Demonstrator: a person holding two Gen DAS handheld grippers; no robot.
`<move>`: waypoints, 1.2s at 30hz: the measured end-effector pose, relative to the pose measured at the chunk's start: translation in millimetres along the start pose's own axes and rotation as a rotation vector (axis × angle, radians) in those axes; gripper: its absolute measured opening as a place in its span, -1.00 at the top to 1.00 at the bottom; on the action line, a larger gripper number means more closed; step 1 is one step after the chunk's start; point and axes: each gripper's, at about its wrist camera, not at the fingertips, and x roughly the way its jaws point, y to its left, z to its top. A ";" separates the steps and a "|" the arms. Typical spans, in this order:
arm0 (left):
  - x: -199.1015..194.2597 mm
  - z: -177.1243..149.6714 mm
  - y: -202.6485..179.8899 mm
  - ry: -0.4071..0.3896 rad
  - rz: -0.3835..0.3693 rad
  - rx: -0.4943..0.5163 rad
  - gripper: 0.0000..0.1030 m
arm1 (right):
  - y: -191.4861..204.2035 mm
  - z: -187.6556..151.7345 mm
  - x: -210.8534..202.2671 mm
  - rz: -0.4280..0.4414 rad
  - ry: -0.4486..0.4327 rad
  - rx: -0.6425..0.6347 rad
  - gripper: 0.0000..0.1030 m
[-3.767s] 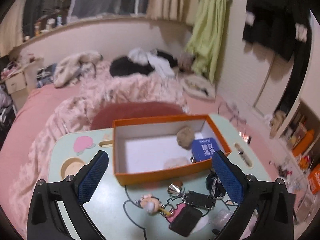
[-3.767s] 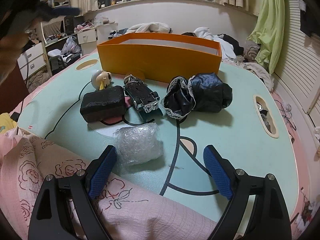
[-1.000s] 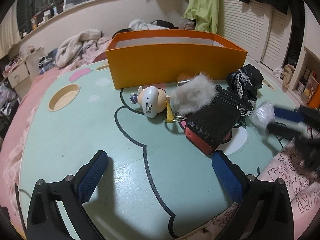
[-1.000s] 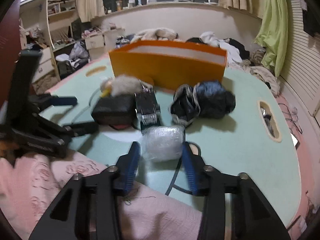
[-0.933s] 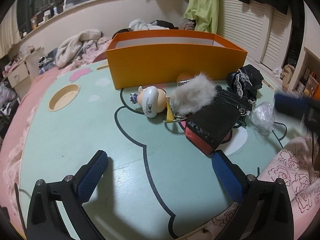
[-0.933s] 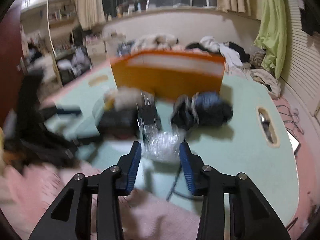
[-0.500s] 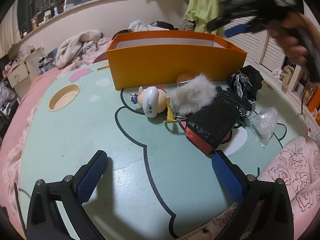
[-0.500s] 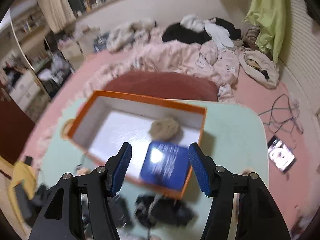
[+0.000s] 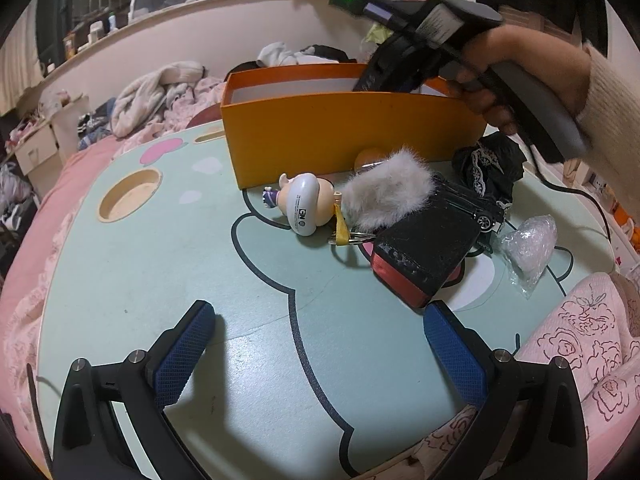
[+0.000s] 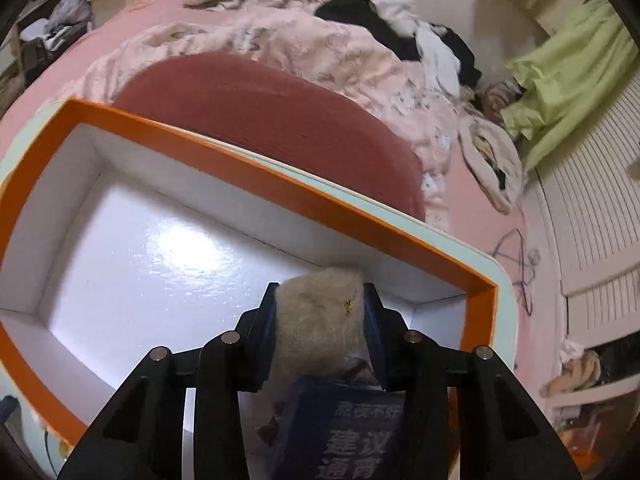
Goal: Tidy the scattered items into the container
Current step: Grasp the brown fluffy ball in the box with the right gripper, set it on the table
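Observation:
The orange box [image 9: 340, 136] stands at the far side of the mint table [image 9: 160, 280]. In front of it lie a pig figure keychain [image 9: 306, 208], a grey fur pompom [image 9: 386, 196], a black-and-red pouch [image 9: 424, 256], a toy car [image 9: 482, 210], black lace cloth [image 9: 488, 164] and a clear plastic bag [image 9: 530, 242]. My left gripper [image 9: 316, 350] is open and empty, low over the near table. My right gripper [image 10: 320, 336] reaches down inside the box [image 10: 280, 176] and is shut on a beige fuzzy ball [image 10: 318, 328], beside a blue booklet [image 10: 348, 432].
A pink floral quilt [image 9: 580, 344] lies over the table's near right edge. A round cup hollow [image 9: 130, 196] is sunk in the table's left side. Behind the box are a dark red cushion [image 10: 272, 108] and a bed with heaped clothes [image 10: 280, 32].
My right gripper let the plastic bag drop on the table, rose over the box, went down into it and closed on the beige fuzzy ball. My left gripper has not moved.

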 end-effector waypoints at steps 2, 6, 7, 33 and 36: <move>-0.1 -0.2 0.2 0.000 -0.001 0.000 -1.00 | -5.3 -8.4 -17.9 0.049 -0.070 0.035 0.23; 0.1 0.2 0.3 0.000 0.000 0.000 -1.00 | -10.9 -36.9 -79.3 0.182 -0.279 0.094 0.23; -0.1 -0.3 0.5 0.000 0.000 0.000 -1.00 | -14.4 -48.0 -95.5 0.230 -0.316 0.110 0.23; -0.8 -1.4 2.4 -0.002 0.000 -0.001 -1.00 | 2.8 -242.8 -119.6 0.183 -0.352 0.105 -0.37; 0.0 -1.9 2.8 0.002 0.006 0.000 -1.00 | 10.1 -248.5 -90.5 0.131 -0.340 0.139 -0.65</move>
